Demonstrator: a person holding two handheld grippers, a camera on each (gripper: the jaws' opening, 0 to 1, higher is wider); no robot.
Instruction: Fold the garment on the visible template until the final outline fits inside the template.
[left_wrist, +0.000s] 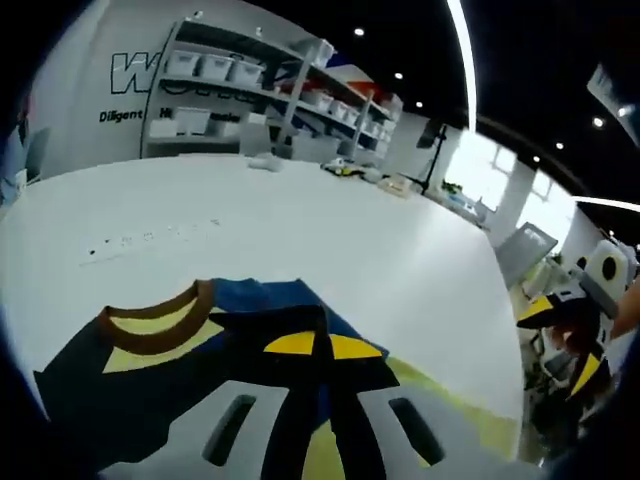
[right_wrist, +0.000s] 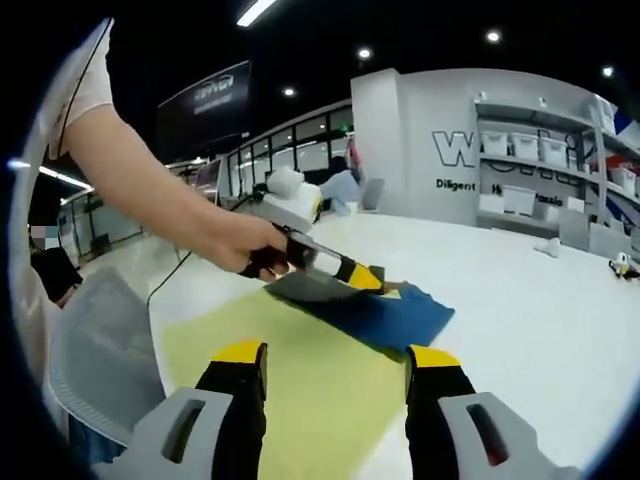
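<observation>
A dark navy garment (left_wrist: 200, 370) with a brown collar (left_wrist: 155, 325), yellow patches and a blue part lies on the white table (left_wrist: 300, 230). My left gripper (left_wrist: 322, 347) sits low over it, its yellow-tipped jaws closed together on the fabric. In the right gripper view a hand holds that left gripper (right_wrist: 372, 280) at the edge of the folded blue garment (right_wrist: 395, 315). The garment rests on the far end of the yellow template (right_wrist: 290, 370). My right gripper (right_wrist: 335, 365) hovers open over the bare template, and it also appears past the table's right edge (left_wrist: 562, 340).
Shelves with white bins (left_wrist: 215, 70) stand behind the table, and small items (left_wrist: 345, 168) lie at its far edge. A grey chair (right_wrist: 90, 340) stands beside the table near the person's arm (right_wrist: 150, 180). A strip of template (left_wrist: 470, 415) runs along the near edge.
</observation>
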